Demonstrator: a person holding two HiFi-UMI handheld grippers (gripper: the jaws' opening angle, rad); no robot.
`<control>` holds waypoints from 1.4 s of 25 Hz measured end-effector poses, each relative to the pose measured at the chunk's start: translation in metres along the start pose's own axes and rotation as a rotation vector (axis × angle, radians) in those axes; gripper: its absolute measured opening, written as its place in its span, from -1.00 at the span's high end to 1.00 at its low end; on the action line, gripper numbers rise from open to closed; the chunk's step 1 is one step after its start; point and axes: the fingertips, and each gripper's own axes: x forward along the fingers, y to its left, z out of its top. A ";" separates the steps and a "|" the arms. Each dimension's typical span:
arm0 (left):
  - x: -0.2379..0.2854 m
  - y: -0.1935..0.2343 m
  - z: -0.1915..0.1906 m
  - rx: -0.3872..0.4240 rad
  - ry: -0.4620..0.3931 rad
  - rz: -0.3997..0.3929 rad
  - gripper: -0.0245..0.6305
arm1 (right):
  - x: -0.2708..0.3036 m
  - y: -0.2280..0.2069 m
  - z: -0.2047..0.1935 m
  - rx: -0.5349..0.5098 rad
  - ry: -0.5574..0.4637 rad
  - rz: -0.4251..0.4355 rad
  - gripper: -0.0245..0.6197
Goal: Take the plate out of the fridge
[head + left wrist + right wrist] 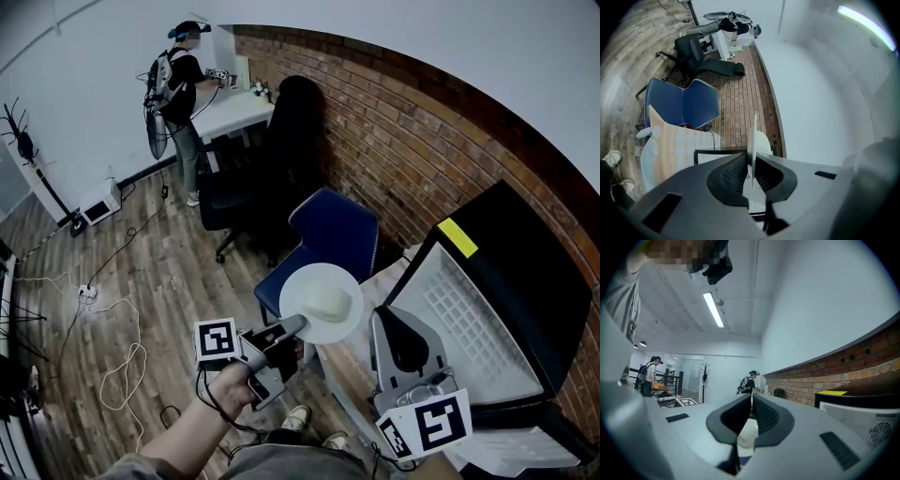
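Two grippers: both sit low in the head view. The left one has the plate, and the right one has nothing.
Left gripper (pixel 298 325): lower centre of the frame. Its jaws are closed almost together on the plate's rim. In the left gripper view the thin white edge stands upright between the ribbed pads.
Right gripper (pixel 751 400): lower right of the head view, beside the fridge. Its jaws are together and empty.
Plate (pixel 323 302): white and round, at the centre of the head view. It is held out in the air, outside the fridge and just to its left. Its face is up and roughly level. A pale rounded shape sits at its middle, and I cannot tell what it is.
Handling: the plate looks stiff, smooth and breakable, probably ceramic or hard plastic. A pinch at one rim point leaves most of its weight hanging beyond the jaws, so it may tip or slide. A deeper bite on the rim, kept level, seems safest.
Fridge (pixel 534 253): a black box on the right of the frame, standing open with its white lining showing.
Blue chair (pixel 337 230): just above the plate in the frame.
Brick wall (pixel 422 141): runs across the upper right.
Person (pixel 178 94): stands far off at the upper left, at a white desk (pixel 234 111).
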 end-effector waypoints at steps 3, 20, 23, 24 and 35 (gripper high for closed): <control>-0.010 0.009 0.005 -0.006 -0.016 0.007 0.80 | 0.008 0.009 -0.011 0.005 0.020 0.023 0.82; -0.029 0.036 0.019 -0.039 -0.057 0.025 0.80 | 0.022 0.026 -0.044 0.011 0.096 0.088 0.83; -0.028 0.035 0.018 -0.033 -0.049 0.023 0.80 | 0.021 0.025 -0.042 0.009 0.097 0.081 0.83; -0.028 0.034 0.018 -0.031 -0.047 0.023 0.80 | 0.021 0.025 -0.041 0.007 0.096 0.080 0.83; -0.025 0.032 0.015 -0.027 -0.036 0.020 0.80 | 0.015 0.021 -0.038 0.002 0.091 0.060 0.83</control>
